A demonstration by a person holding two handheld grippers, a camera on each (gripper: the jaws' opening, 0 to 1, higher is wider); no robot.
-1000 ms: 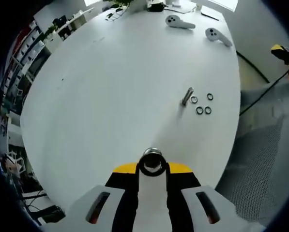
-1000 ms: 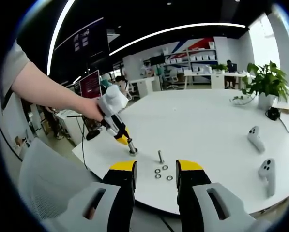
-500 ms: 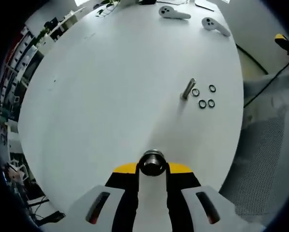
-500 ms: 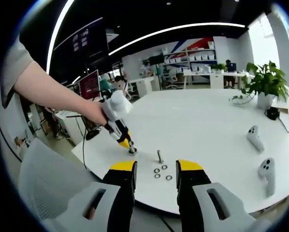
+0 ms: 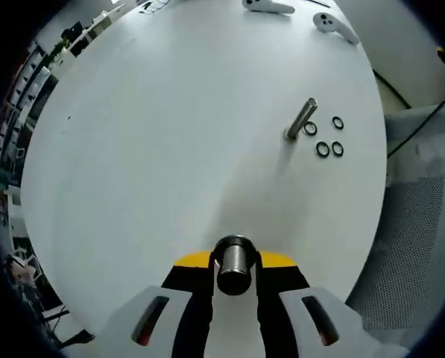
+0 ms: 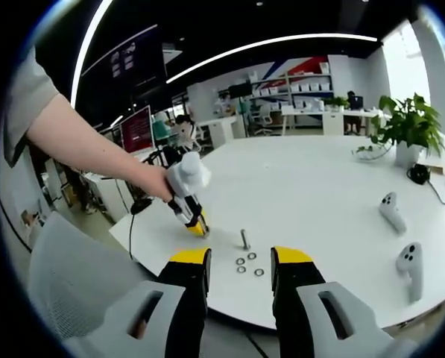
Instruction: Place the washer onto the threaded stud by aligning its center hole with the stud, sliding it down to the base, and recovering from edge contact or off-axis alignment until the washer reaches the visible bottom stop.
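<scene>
- An open-plan office: a large round white desk [image 6: 319,186], a potted plant [image 6: 410,127] at its far right edge, shelving along the back wall and curved strip lights overhead.
- Right gripper view: the right tool [image 6: 240,262] rises from the bottom edge, its two yellow-tipped jaws standing apart with nothing between them, held above the near rim of the desk.
- Beyond that gap a threaded stud [image 6: 245,239] stands upright on the desk. Four small dark washers [image 6: 250,264] lie flat in a loose cluster just in front of it, on the desk and apart from the stud.
- To the left, a person's bare forearm reaches in and their hand [image 6: 156,181] holds the left tool [image 6: 198,226], angled down so its yellow tip is at the desk surface, near the stud's left.
- Two white game controllers [image 6: 399,235] lie on the right side of the desk.
- Left gripper view, looking down on the desk: the left tool's [image 5: 235,262] jaws are clamped on a short metal cylinder [image 5: 235,263] with a dark end face.
- Farther up and to the right, the stud [image 5: 300,120] leans in the fisheye picture, with the washers [image 5: 328,138] beside its base; one lies right by the stud's foot.
- A grey mesh chair back [image 5: 412,246] shows past the desk edge at right.
</scene>
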